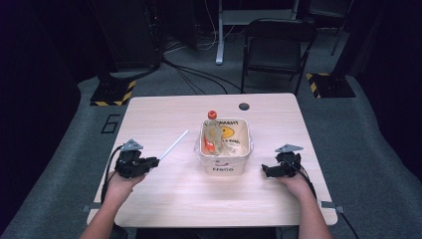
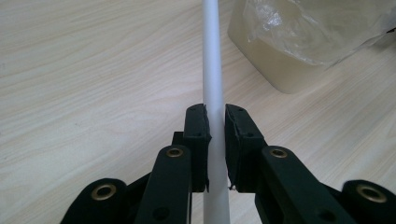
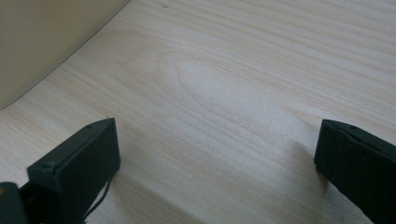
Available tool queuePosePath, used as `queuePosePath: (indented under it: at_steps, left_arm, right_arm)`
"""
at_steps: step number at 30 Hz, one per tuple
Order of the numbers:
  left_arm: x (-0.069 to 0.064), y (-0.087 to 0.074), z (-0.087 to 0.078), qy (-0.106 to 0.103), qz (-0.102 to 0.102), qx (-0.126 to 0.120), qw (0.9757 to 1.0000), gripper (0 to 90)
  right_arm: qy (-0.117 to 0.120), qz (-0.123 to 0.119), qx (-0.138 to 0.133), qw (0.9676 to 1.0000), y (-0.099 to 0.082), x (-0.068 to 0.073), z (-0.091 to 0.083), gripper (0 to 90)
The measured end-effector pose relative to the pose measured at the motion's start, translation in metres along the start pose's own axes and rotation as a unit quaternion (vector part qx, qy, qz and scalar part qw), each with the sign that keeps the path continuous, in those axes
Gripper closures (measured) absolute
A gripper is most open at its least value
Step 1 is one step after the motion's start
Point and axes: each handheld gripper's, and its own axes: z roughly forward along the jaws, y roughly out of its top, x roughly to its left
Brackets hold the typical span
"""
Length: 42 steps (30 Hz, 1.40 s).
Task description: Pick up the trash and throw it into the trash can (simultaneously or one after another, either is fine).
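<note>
A long white rod (image 1: 173,145) (image 2: 213,74) slants over the table from my left gripper (image 1: 154,162) (image 2: 215,122) up toward the cream bin (image 1: 223,163). That gripper is shut on the rod's near end, pads pressing both sides. The bin (image 2: 285,77) (image 3: 42,42) has a clear plastic liner (image 2: 313,28) and holds a bottle with an orange cap (image 1: 212,115) and crumpled packaging. My right gripper (image 1: 264,172) (image 3: 215,144) rests on the table right of the bin, jaws wide apart with bare wood between them.
The light wooden table (image 1: 164,196) has a dark round hole (image 1: 244,106) near its far edge. A black folding chair (image 1: 276,47) stands beyond the table, and yellow-striped stand bases (image 1: 113,93) sit on the grey floor at both sides.
</note>
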Motion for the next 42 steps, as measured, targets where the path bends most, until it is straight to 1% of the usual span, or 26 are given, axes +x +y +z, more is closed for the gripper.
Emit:
queuePosePath:
  at_steps: [6, 8, 11, 15, 17, 20, 23, 29, 32, 33, 36, 39, 42]
  left_arm:
    - [-0.003, 0.006, -0.006, 0.001, 0.003, -0.001, 1.0, 80.0]
    - [-0.005, 0.008, -0.008, 0.001, 0.009, -0.002, 1.0, 80.0]
    - [-0.01, 0.013, -0.013, -0.003, 0.018, 0.0, 0.9998, 80.0]
    - [-0.014, 0.017, -0.016, -0.005, 0.022, -0.001, 0.9997, 80.0]
    - [-0.017, 0.021, -0.021, -0.003, 0.03, -0.002, 0.9995, 80.1]
    - [-0.02, 0.023, -0.024, -0.004, 0.034, -0.003, 0.9994, 80.1]
    - [-0.023, 0.027, -0.029, -0.008, 0.036, -0.004, 0.9993, 80.0]
    - [-0.031, 0.034, -0.039, -0.02, 0.05, -0.004, 0.9986, 80.0]
    - [-0.034, 0.036, -0.042, -0.021, 0.052, -0.007, 0.9984, 80.1]
    - [-0.035, 0.037, -0.045, -0.026, 0.056, -0.006, 0.9981, 80.0]
    - [-0.037, 0.038, -0.047, -0.03, 0.056, -0.008, 0.9979, 80.0]
    - [-0.042, 0.041, -0.05, -0.038, 0.062, -0.008, 0.9973, 80.0]
    - [-0.044, 0.043, -0.051, -0.039, 0.066, -0.007, 0.997, 80.0]
  right_arm:
    - [0.0, 0.0, 0.0, 1.0, 0.0, 0.0, 0.0, 0.0]
    - [0.0, 0.0, 0.0, 1.0, 0.0, 0.0, 0.0, 0.0]
    - [0.0, -0.001, 0.0, 1.0, 0.0, 0.0, 0.0, 0.0]
    - [0.001, 0.0, 0.001, 1.0, 0.0, 0.0, 0.0, 0.0]
    - [0.0, 0.0, 0.0, 1.0, 0.0, 0.0, 0.0, 0.0]
    - [0.0, 0.0, 0.0, 1.0, 0.0, 0.0, 0.0, 0.0]
    - [0.0, -0.001, 0.0, 1.0, 0.0, 0.0, 0.0, 0.0]
    - [0.0, 0.0, 0.0, 1.0, 0.0, 0.0, 0.0, 0.0]
    - [0.0, 0.0, 0.0, 1.0, 0.0, 0.0, 0.0, 0.0]
    - [0.0, 0.0, 0.0, 1.0, 0.0, 0.0, 0.0, 0.0]
    - [0.0, 0.0, 0.0, 1.0, 0.0, 0.0, 0.0, 0.0]
    - [0.0, 0.0, 0.0, 1.0, 0.0, 0.0, 0.0, 0.0]
    - [0.0, 0.0, 0.0, 1.0, 0.0, 0.0, 0.0, 0.0]
